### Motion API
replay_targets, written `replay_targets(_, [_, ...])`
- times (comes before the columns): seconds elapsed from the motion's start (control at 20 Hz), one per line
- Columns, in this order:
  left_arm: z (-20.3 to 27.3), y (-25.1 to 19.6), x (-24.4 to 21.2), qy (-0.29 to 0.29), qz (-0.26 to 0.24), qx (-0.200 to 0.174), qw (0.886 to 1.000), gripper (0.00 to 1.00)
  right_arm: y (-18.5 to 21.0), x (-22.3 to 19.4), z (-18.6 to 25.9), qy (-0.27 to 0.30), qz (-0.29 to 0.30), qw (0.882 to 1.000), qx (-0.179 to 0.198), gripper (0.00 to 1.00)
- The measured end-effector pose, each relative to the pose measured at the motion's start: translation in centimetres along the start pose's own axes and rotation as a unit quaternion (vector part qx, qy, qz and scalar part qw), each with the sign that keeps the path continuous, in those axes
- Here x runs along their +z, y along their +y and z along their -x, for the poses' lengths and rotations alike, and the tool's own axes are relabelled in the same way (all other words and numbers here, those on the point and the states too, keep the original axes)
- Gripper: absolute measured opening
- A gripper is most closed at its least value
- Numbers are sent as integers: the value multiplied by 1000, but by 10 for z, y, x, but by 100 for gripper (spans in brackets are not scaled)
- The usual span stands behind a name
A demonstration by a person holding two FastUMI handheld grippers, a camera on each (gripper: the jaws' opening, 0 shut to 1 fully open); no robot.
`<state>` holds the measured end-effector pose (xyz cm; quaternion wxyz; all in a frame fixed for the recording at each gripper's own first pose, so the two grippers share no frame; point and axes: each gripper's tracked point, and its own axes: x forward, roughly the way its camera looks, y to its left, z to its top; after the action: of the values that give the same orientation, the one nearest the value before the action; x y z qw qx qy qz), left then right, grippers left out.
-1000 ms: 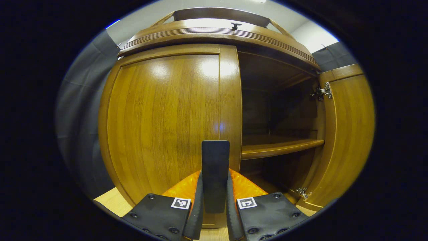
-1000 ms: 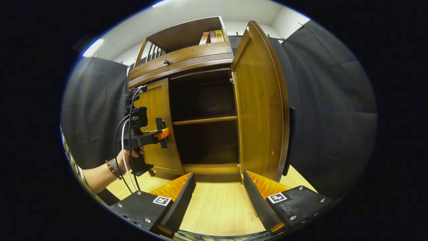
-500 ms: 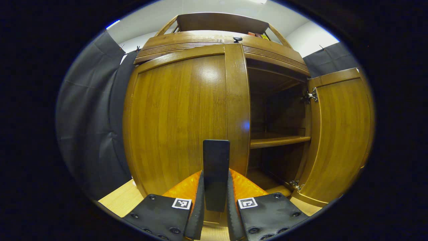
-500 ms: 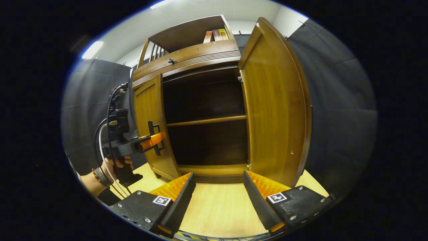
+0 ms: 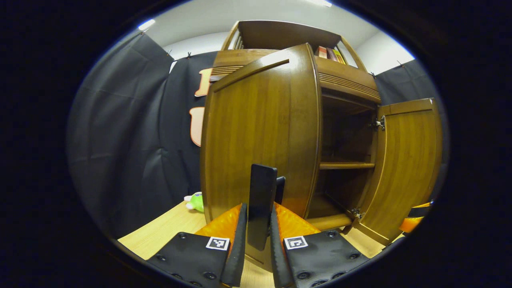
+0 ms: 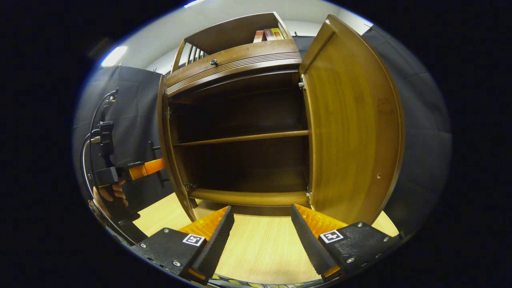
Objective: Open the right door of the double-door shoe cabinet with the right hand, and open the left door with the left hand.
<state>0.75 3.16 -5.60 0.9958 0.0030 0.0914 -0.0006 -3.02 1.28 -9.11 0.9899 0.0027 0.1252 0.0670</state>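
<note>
The wooden shoe cabinet (image 6: pixel 240 64) has both doors swung out. In the left gripper view, the left door (image 5: pixel 256 128) stands wide open and my left gripper (image 5: pixel 258 212) is shut on its black bar handle (image 5: pixel 261 200). The right door (image 5: pixel 404 168) hangs open beyond it. In the right gripper view, my right gripper (image 6: pixel 262 218) is open and holds nothing, low in front of the cabinet, a little apart from the right door (image 6: pixel 352 132). The left door (image 6: pixel 165 148) appears edge-on there, with the left gripper (image 6: pixel 159 165) on its handle and a hand (image 6: pixel 109 194) behind.
Inside the cabinet a shelf (image 6: pixel 240 138) splits the dark interior. Books (image 6: pixel 270 35) stand on the top rack, above a drawer knob (image 6: pixel 214 62). A green toy (image 5: pixel 195 202) lies on the light wooden floor (image 6: pixel 260 248) left of the cabinet. Black cloth walls surround it.
The left door has swung outward from shut to wide open, pulled by my left gripper on its handle. My right gripper stayed open and drifted slightly nearer the cabinet.
</note>
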Motion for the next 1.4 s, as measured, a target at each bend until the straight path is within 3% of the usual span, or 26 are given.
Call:
replay_targets(0.1, [-5,-6,-15,4,-10,16,1000,36,8,0,-4,1,2,1000,8,100])
replay_targets(0.5, [16,58,-17,20,4,44,999,33,55,-10,-18,18,15,999,38,100])
replay_targets(0.55, [17,67,-17,22,11,47,999,33,61,-11,-20,18,19,999,40,89])
replay_targets(0.6, [18,82,-17,21,15,57,998,34,66,-11,-21,18,21,999,42,89])
replay_targets(0.65, [19,92,-15,20,20,60,998,19,69,-11,-22,18,22,999,44,89])
replay_targets(0.75, [21,103,-15,19,22,45,999,19,76,-13,-25,21,21,998,46,89])
replay_targets(0.8, [23,103,-16,20,16,30,999,26,80,-14,-25,23,18,998,47,89])
replay_targets(0.85, [23,106,-15,16,9,15,1000,22,85,-15,-26,23,14,998,49,89])
replay_targets(0.95, [21,119,-11,12,-1,0,1000,26,93,-16,-26,23,10,998,50,89])
replay_targets(1.25, [18,146,-8,6,-4,-52,999,22,107,-21,-26,21,8,999,42,89])
replay_targets(1.4, [18,161,-8,12,-2,-72,997,25,116,-26,-27,22,0,999,49,89])
